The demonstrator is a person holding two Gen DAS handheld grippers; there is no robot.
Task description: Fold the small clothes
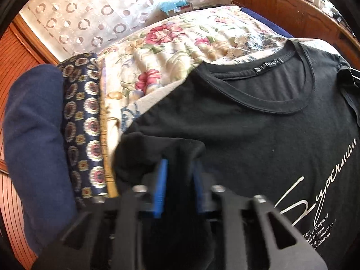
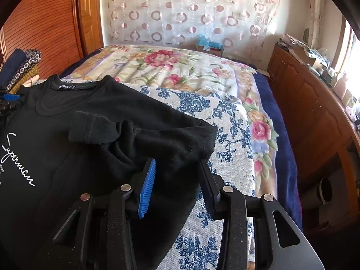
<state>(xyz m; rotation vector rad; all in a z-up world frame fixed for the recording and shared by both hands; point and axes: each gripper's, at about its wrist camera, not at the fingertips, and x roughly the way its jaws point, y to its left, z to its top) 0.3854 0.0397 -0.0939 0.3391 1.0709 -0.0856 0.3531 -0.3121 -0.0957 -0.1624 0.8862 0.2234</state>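
Bed (image 2: 180, 67): floral cover runs open and bare toward the curtain (image 2: 191, 11); the blue edge drops off beside the cabinet (image 2: 315, 117).
Cloth (image 2: 225, 157): blue-flowered, under the shirt, free on its cabinet side.
Shirt (image 1: 258, 135): black, face up on the cloth, collar toward the curtain, sleeves bunched.
Stack (image 1: 56, 123): folded clothes just beside the shirt's sleeve.
Left tool (image 1: 177, 168): narrowly parted, clamping that sleeve.
Right tool (image 2: 177, 168): wide apart, straddling the other sleeve, not pinching.

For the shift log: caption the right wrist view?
Right hand-held gripper open around the black T-shirt sleeve on the floral bedspread.
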